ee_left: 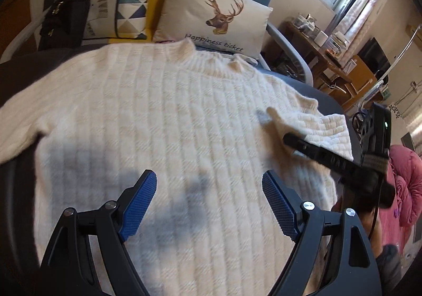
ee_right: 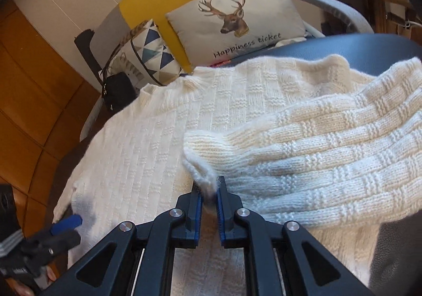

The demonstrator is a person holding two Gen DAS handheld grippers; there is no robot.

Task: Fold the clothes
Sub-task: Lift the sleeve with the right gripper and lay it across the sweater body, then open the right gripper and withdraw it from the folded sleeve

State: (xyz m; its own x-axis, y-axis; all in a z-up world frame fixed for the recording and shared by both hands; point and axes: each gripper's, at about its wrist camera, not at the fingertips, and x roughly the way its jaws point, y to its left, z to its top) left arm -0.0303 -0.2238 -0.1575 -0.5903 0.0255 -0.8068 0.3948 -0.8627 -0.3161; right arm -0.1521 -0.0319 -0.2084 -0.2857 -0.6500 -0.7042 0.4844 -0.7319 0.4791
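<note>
Wood-panelled wall at far left, sofa behind with a black bag (ee_left: 64, 21) and two cushions: triangle cushion (ee_left: 132, 3), then deer cushion (ee_left: 213, 16). Cluttered side table (ee_left: 327, 48) and bright window at far right.

White sweater (ee_left: 158, 116) spread flat, front up, on a dark rounded seat (ee_right: 356, 45) before the sofa, collar toward the cushions. Left sleeve hanging off the left edge.

Left tool (ee_left: 209, 198) hovering over the lower body of the sweater, jaws wide apart, nothing between them.

Further right, right sleeve (ee_right: 316, 143) brought across the chest, cuff pointing left. Right tool (ee_right: 209, 190) at the cuff edge, jaws narrow with a tuft of cuff knit between them; pads seem barely pressing, so grip looks slack, judged as a release in progress.

Risks from here, as judgement only:
- Fuzzy yarn catching on the ribbed pads, dragging the cuff back out when the right tool withdraws.
- Sleeve lying bunched rather than flat, giving a lumpy fold.
- Sweater sliding on the smooth curved seat if tugged from one side.
- Left sleeve's hanging weight pulling the body askew.
</note>
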